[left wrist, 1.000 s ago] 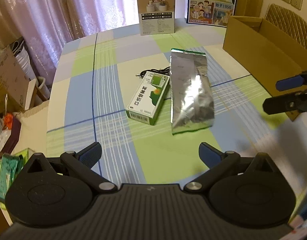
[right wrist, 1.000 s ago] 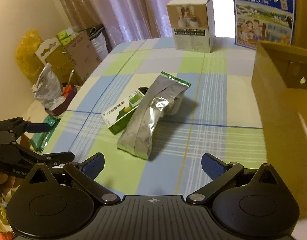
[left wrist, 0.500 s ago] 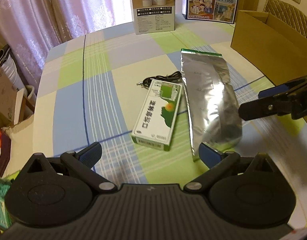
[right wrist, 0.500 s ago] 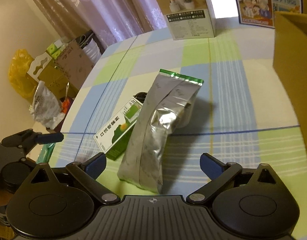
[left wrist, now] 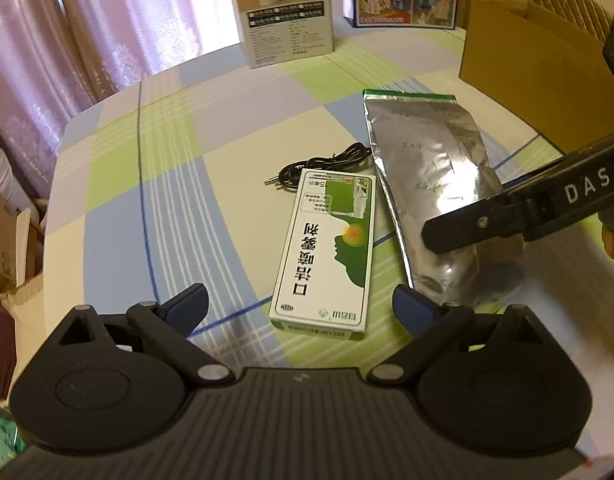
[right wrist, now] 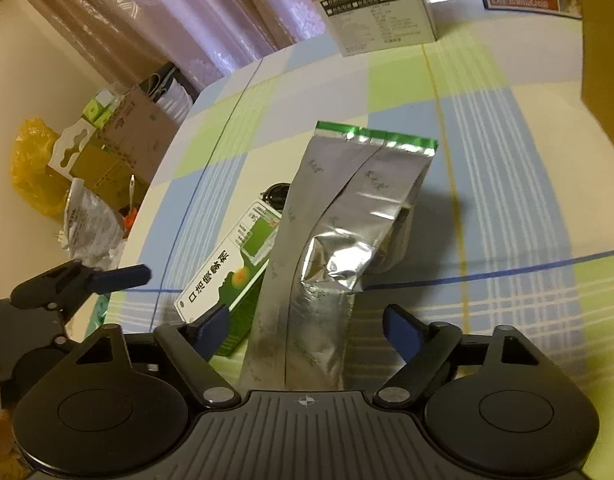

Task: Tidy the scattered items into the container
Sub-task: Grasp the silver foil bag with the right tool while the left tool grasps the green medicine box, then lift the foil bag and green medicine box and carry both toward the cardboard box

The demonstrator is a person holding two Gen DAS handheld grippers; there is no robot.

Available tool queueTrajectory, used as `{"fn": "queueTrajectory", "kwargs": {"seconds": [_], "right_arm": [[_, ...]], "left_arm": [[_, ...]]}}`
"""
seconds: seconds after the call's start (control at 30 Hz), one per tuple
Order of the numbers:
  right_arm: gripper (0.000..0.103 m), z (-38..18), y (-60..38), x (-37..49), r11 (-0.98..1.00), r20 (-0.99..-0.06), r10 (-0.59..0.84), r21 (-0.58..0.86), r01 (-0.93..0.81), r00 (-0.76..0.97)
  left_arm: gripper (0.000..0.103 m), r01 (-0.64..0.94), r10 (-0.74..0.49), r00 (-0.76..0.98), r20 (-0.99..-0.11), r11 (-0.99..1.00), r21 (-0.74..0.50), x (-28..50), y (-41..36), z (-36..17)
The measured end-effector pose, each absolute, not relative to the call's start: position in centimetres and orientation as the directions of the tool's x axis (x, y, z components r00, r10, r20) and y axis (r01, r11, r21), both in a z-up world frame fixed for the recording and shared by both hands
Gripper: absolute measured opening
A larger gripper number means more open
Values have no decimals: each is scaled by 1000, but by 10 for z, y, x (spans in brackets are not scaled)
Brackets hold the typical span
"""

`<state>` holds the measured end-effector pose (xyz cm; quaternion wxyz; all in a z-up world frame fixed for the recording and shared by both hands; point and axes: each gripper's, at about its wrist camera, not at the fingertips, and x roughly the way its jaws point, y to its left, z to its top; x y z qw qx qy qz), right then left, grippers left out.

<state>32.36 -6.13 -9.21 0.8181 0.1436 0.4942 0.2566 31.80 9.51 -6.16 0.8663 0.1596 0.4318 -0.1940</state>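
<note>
Left wrist view: left claw (left wrist: 299, 307) spread wide, empty, straddling near end of green box (left wrist: 325, 252) on counter (left wrist: 155, 200); jaws just been narrowing slightly. Beyond box, black cable (left wrist: 327, 164); beside it, foil bag (left wrist: 435, 184); carton (left wrist: 523, 60) far right. Right wrist view: right claw (right wrist: 305, 328) unclenched, jaws just been closing around bag's near end, pads apparently not yet pressing. Box likely light, stiff, easy across its narrow sides. Bag likely soft, crinkly, slippery; best pinched across the firm lower body, not the flat sealed top.
</note>
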Motion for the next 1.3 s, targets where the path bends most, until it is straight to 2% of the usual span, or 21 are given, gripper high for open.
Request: {"fn": "queueTrajectory", "kwargs": {"seconds": [0.1, 0.13, 0.2, 0.23, 0.27, 0.33, 0.4, 0.43, 0.7, 0.83, 1.0, 1.03, 1.1, 1.13, 1.3], "right_arm": [[68, -96, -61, 326, 831, -742, 556, 487, -268, 375], [62, -97, -59, 328, 831, -743, 556, 487, -269, 372], [54, -98, -61, 328, 821, -736, 570, 495, -283, 366], [43, -98, -62, 328, 813, -730, 581, 503, -293, 359], [40, -96, -63, 328, 806, -726, 590, 509, -301, 354], [36, -92, -65, 325, 813, -735, 579, 489, -316, 353], [34, -89, -69, 321, 820, -744, 568, 471, -326, 352], [32, -87, -73, 318, 821, -749, 565, 467, -329, 347], [30, -68, -113, 266, 824, -815, 503, 351, -445, 289], [27, -63, -142, 239, 815, -844, 474, 311, -489, 253], [28, -57, -163, 216, 838, -872, 389, 201, -508, 296], [33, -56, -164, 213, 841, -874, 375, 181, -509, 308], [54, -55, -163, 208, 849, -876, 346, 140, -509, 337], [68, -54, -162, 206, 850, -873, 340, 126, -511, 350], [72, -62, -149, 208, 832, -884, 323, 95, -547, 338]], "left_arm": [[94, 494, -224, 545, -808, 865, 93, 323, 92, -66], [93, 496, -230, 543, -808, 864, 88, 325, 91, -67], [85, 499, -241, 540, -806, 863, 76, 328, 88, -70], [82, 504, -248, 538, -806, 860, 72, 329, 87, -71], [78, 510, -251, 534, -807, 857, 71, 329, 85, -72], [72, 520, -246, 527, -814, 851, 79, 330, 81, -76], [53, 524, -230, 524, -820, 846, 97, 328, 76, -78], [51, 524, -219, 528, -821, 845, 111, 326, 73, -78], [50, 529, -185, 502, -845, 839, 130, 266, 52, -74], [50, 509, -197, 485, -852, 856, 92, 223, 44, -71], [51, 479, -199, 470, -860, 876, 59, 178, 34, -71], [51, 475, -199, 471, -859, 878, 57, 172, 33, -71], [54, 464, -197, 470, -860, 884, 51, 165, 31, -70], [57, 458, -195, 473, -859, 888, 50, 163, 30, -69], [74, 430, -184, 492, -851, 901, 54, 166, 29, -59]]}}
